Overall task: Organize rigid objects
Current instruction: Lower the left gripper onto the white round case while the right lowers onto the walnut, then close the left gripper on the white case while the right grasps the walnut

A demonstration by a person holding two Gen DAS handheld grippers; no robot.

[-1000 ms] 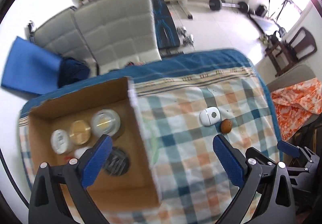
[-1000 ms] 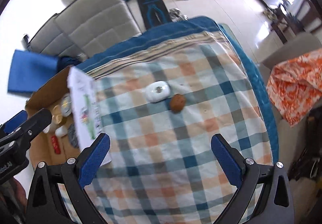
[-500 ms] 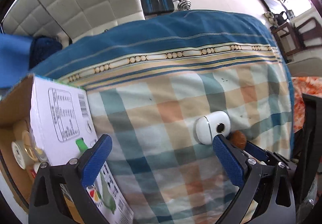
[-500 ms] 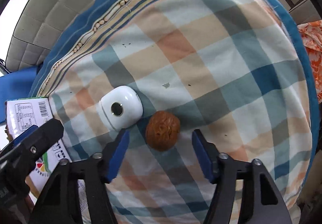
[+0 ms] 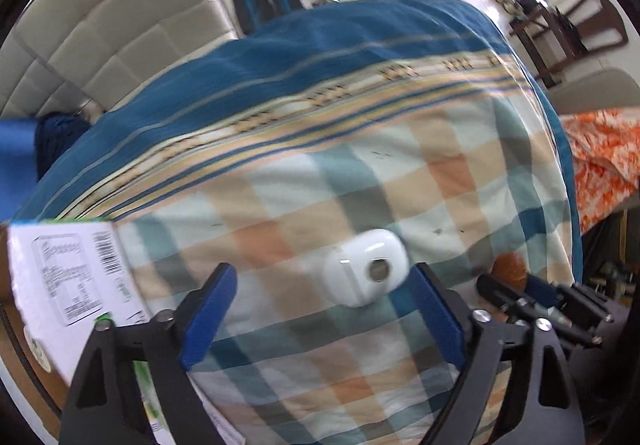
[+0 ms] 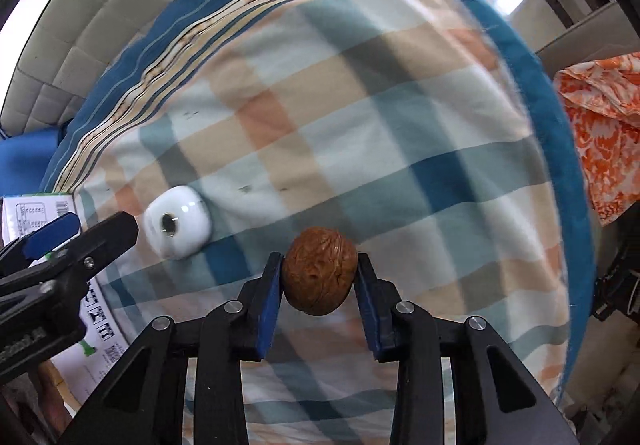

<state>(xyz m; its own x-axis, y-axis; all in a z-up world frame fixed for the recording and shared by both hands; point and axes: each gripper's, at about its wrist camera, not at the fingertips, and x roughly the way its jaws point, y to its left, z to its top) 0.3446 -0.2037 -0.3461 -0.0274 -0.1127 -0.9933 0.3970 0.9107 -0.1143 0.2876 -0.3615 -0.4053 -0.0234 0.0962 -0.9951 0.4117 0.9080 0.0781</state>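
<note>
A brown walnut sits between the blue pads of my right gripper, which is shut on it just above the checked cloth. A white rounded case with a round metal button lies on the cloth; in the left wrist view it sits between the fingers of my open left gripper, close to the right pad. The case also shows in the right wrist view, with the left gripper beside it. The walnut shows at the right in the left wrist view.
A cardboard box with a white printed flap stands at the left edge of the cloth-covered table. A grey padded sofa is behind it. An orange patterned cloth lies off the right edge.
My right gripper moved forward and closed on the walnut. My left gripper moved right and forward, so the white case now lies between its fingers.
</note>
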